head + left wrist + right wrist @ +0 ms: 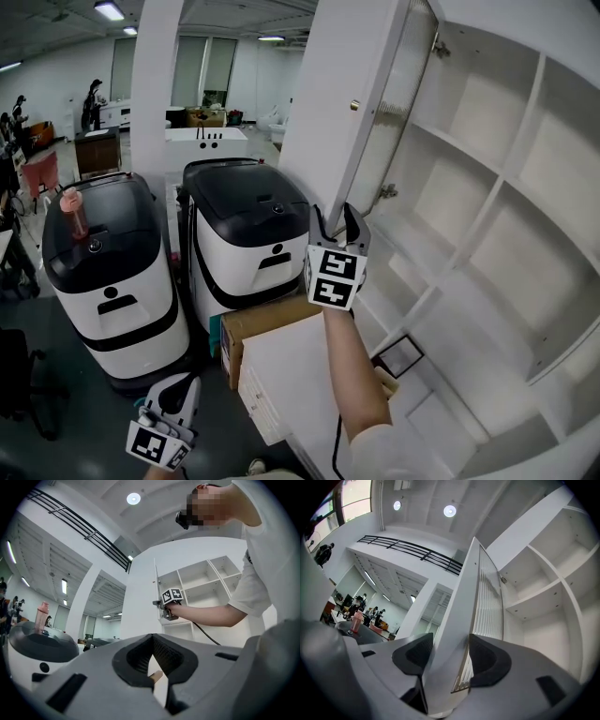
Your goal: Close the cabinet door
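Right gripper view: the two dark pads (487,660) of the right gripper (451,658) are closed on the free edge of the cabinet door (461,620), one pad on its plain white outer face and the other on the ribbed glass panel (490,602) side.

Head view: this grip sits at the lower end of the door, which rises from the gripper towards 12 to 1 o'clock. The door's long axis is upright. It stands wide open, its free edge turned out into the room towards the viewer and its hinges (386,192) joining it to the cabinet at 3 o'clock. A small knob (354,105) sits on the outer face.

The open white cabinet (487,187) shows bare shelves and dividers.

The left gripper (178,386) hangs low at 7 o'clock, well apart from the door. In its own view the fingers are pressed together at the tips with nothing between them.

Below the door stand a white drawer unit (281,375) and a cardboard box (267,323). At 9 o'clock are two black-and-white machines (246,234), the farther one carrying a pink bottle (73,214).

Behind them are a white pillar (155,84), a dark floor (28,319), ceiling lights (108,9) and distant people (94,103) in a large open hall.
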